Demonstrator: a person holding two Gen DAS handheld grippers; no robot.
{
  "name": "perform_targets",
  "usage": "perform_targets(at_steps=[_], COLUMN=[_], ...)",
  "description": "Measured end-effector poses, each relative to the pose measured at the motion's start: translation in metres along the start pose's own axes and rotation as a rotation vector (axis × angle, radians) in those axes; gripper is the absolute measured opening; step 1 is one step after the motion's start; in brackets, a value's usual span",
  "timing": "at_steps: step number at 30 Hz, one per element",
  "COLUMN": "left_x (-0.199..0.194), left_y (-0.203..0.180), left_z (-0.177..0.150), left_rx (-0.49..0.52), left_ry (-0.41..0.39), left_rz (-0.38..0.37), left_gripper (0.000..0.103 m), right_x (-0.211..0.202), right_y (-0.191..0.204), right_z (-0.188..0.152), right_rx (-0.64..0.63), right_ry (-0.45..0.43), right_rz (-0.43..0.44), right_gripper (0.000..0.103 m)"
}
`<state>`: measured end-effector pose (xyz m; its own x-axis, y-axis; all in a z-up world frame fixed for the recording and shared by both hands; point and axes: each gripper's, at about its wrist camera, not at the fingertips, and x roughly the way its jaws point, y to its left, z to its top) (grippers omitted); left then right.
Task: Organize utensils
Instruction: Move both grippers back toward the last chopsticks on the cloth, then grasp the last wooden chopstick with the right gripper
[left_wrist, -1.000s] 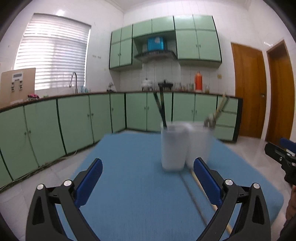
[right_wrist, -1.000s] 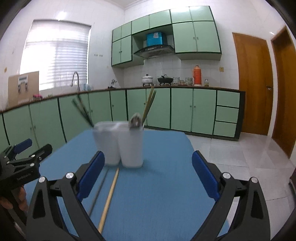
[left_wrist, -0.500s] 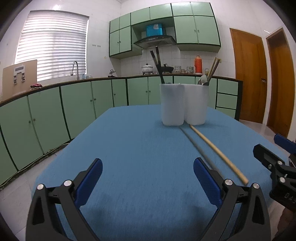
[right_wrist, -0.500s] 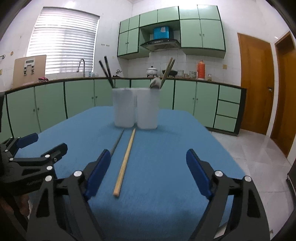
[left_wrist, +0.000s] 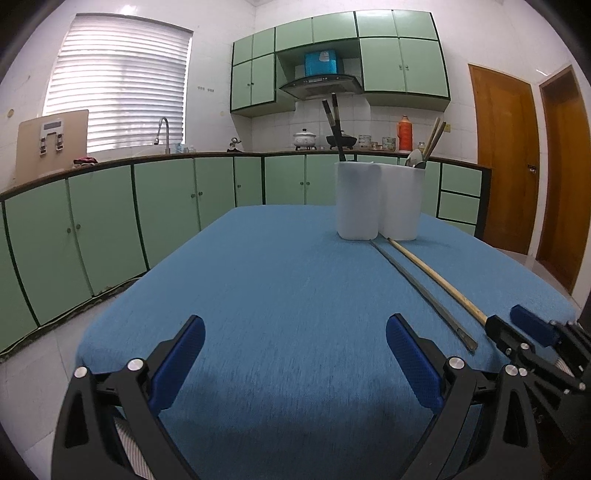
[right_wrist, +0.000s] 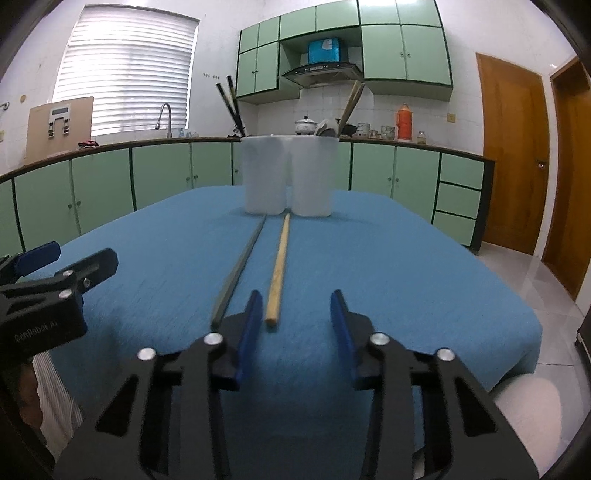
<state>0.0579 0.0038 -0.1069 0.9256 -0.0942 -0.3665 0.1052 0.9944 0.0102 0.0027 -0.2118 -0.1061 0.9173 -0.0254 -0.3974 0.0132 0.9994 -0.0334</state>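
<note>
**Two chopsticks on the cloth, two cups behind them**

Two white cups stood side by side and touching near the far end of the blue tablecloth (right_wrist: 406, 266); the left cup (right_wrist: 264, 175) held two dark chopsticks (right_wrist: 231, 105) leaning left; the right cup (right_wrist: 314, 177) held two pale wooden chopsticks (right_wrist: 352, 101) leaning right, and one metal spoon (right_wrist: 325, 127) whose bowl showed at the rim.

Two loose chopsticks lay on the cloth in front of the cups, nearly parallel and apart: one dark chopstick (right_wrist: 240, 267) on the left and one light wooden chopstick (right_wrist: 279, 267) on the right; both pointed toward the cups.

The right gripper (right_wrist: 293, 317) hung low over the near end of the cloth, its two blue fingers (right_wrist: 251, 325) parted with nothing between them; the near tip of the light wooden chopstick lay just ahead of the gap, close to the left finger, not pinched.

The left gripper (left_wrist: 295, 363) sat off to the left, its two blue pads (left_wrist: 177, 362) spread wide and empty above bare cloth; the two loose chopsticks lay to its right.
</note>
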Motion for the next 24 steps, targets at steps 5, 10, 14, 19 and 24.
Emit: perform_targets(at_steps=[5, 10, 14, 19, 24], left_x=[-0.003, -0.003, -0.003, -0.004, -0.004], left_y=[-0.001, -0.002, -0.002, -0.001, -0.002], left_z=[-0.003, -0.002, -0.004, -0.005, -0.005], left_rx=[-0.004, -0.004, -0.008, -0.009, -0.014], left_ry=[0.000, -0.001, -0.001, 0.000, 0.002], left_rz=[-0.005, -0.007, -0.009, -0.010, -0.009], left_gripper=[0.096, 0.096, 0.096, 0.096, 0.096], right_x=[0.001, 0.002, 0.002, 0.003, 0.004], right_y=[0.005, 0.009, 0.010, 0.014, 0.015], right_z=[-0.002, -0.005, -0.006, -0.005, -0.003], right_rx=[-0.011, -0.020, -0.028, -0.052, -0.058], right_ry=[-0.015, -0.028, -0.038, -0.047, -0.048], right_rz=[-0.016, -0.031, -0.043, -0.048, -0.044], right_gripper=[0.021, 0.017, 0.016, 0.010, 0.006])
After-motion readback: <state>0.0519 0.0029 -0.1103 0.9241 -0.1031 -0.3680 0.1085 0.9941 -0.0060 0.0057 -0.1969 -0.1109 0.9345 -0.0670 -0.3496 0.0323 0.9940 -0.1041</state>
